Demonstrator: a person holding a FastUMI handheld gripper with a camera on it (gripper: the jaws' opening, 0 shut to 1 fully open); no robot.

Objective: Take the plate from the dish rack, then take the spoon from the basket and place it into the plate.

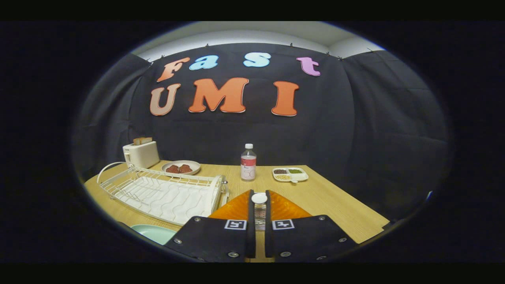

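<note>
The wooden surface (327,197), pale with a fine straight grain, spans the lower half of the frame against the black cloth wall. The white wire dish rack (165,191) on its ribbed drip tray is the largest thing on it, lying at lower left with no dishes in it. At the bottom centre the claw (259,199) has its two fingers drawn close together, clamped on a spoon (259,211) held upright between them; its round white end shows at the fingertips and its patterned handle runs down the narrow gap. The basket cannot be made out. At upper left of the surface, behind the rack, stands a boxy cream toaster (141,154) with two bread slices poking from its top. The plate (154,233), smooth and pale mint green, lies at lower left just beside the rack's near corner, partly hidden by the claw body. Between toaster and bottle sits a shallow round dish (181,167) with two dark reddish pieces. A clear plastic bottle (248,162) with a white cap stands beyond the fingertips at centre. To its right lies a small white divided tray (290,174) holding brown, green and yellow fillings.
</note>
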